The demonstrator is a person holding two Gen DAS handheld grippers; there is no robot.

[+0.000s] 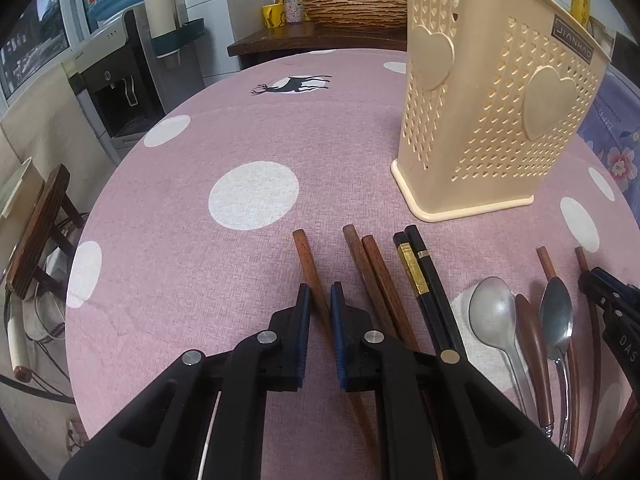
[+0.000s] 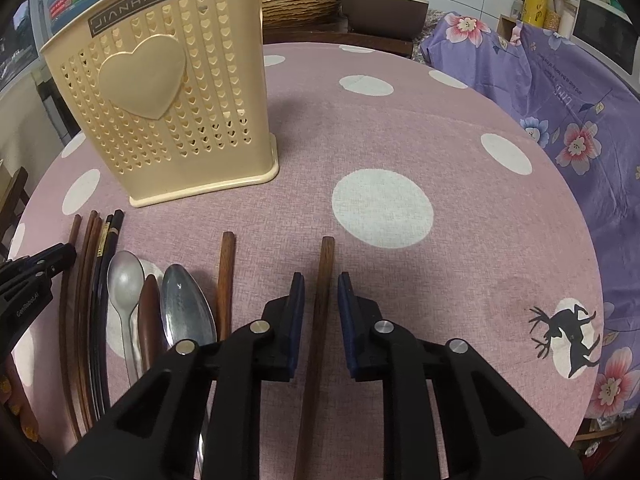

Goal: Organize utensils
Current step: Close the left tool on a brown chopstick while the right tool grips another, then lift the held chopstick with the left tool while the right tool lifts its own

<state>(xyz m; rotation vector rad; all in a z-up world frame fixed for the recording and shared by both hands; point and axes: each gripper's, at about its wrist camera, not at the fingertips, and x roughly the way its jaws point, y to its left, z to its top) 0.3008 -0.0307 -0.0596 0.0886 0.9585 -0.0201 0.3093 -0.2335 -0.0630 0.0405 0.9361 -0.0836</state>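
A brown wooden chopstick (image 2: pixel 325 280) was noted between the spread, untouching jaws of the right gripper (image 2: pixel 320 284), its long axis along the fingers. The left gripper (image 1: pixel 320 294) straddled another chopstick (image 1: pixel 310 270), seemingly unclamped. The perforated cream plastic holder (image 2: pixel 160 92) stood upper left.

Cream perforated utensil holder (image 1: pixel 496 120) upright on cloth. Brown wooden chopsticks (image 1: pixel 370 276), black pair (image 1: pixel 424 280), two steel spoons (image 1: pixel 490 316) and wooden spoon (image 1: pixel 534 340) flat, side by side.
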